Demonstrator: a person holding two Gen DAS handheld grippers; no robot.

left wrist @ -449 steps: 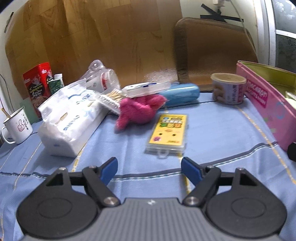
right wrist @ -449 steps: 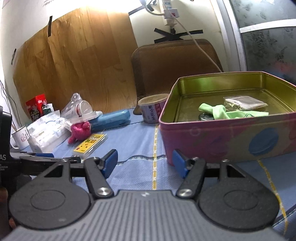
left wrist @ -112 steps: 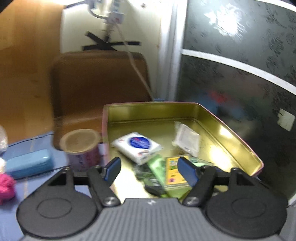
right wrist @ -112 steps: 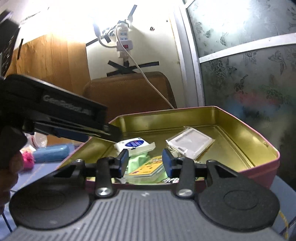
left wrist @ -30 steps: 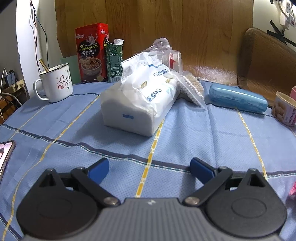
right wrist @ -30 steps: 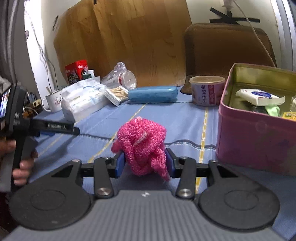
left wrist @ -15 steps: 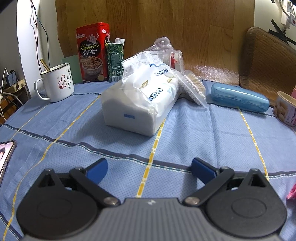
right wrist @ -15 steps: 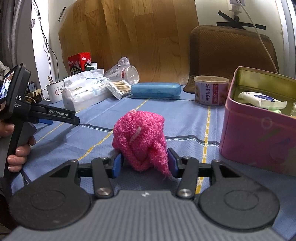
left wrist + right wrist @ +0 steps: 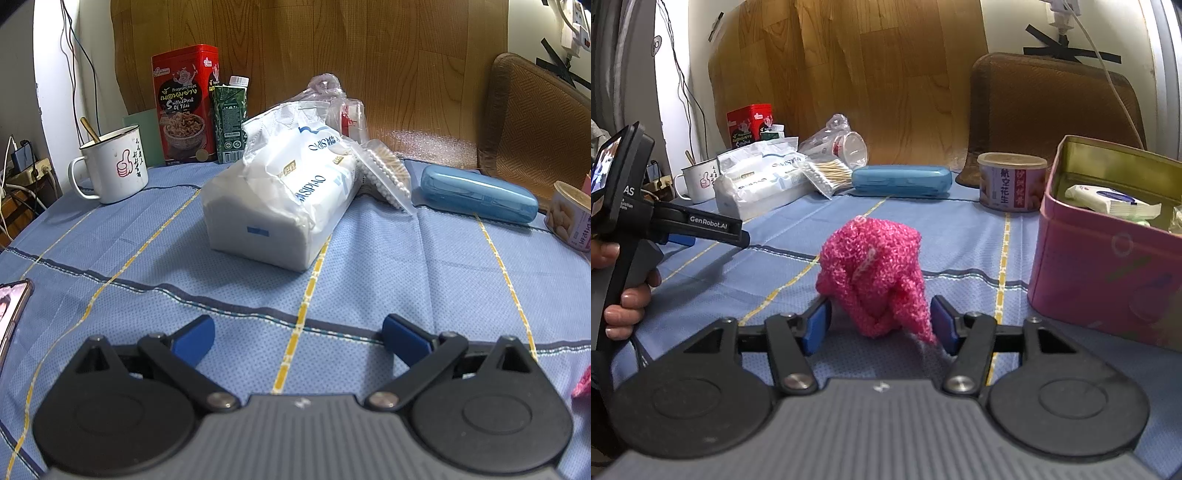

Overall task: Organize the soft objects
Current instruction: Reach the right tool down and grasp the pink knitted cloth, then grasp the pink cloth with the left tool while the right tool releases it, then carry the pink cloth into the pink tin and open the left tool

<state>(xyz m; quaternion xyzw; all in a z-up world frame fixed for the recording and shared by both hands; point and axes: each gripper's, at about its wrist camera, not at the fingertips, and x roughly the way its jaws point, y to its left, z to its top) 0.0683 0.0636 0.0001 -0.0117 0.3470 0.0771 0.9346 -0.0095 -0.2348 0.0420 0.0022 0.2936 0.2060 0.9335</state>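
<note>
The right gripper [image 9: 881, 325] sits low over the blue cloth [image 9: 960, 258], its jaws opening. The pink toy [image 9: 873, 275], a fuzzy knitted lump, rests on the cloth between the 2 blue pads [image 9: 814, 325]. A narrow gap shows on each side, so the pads do not press on it; a loose pink tail hangs down just inside the right pad.

Right of the fingers, close by, stands the pink tin [image 9: 1108, 273], open at the top, with a white tissue pack [image 9: 1108, 201] lying inside. Ahead of the right finger and past the toy is a peanut can [image 9: 1010, 182]. Straight ahead, farther off, lies the blue case [image 9: 901, 181], and left of it a bag of swabs [image 9: 827, 173] leaning against a big tissue bag [image 9: 761, 177]. Beyond these are a mug [image 9: 698, 181] and a red box [image 9: 748, 122]. Left of the fingers, a hand [image 9: 626, 295] grips the handle of the left gripper's body, which points across the cloth.

The left gripper [image 9: 299, 338] hovers over bare cloth with its jaws wide and nothing between them. Ahead of its fingers, in the middle, lies the tissue bag; the swabs and the case are ahead to the right, touching or nearly touching in a row. The mug stands ahead to the left, with the red box and a green carton [image 9: 229, 122] behind it. A phone [image 9: 11, 310] lies at the far left edge, and a sliver of pink shows at the right edge beside the right finger.
</note>
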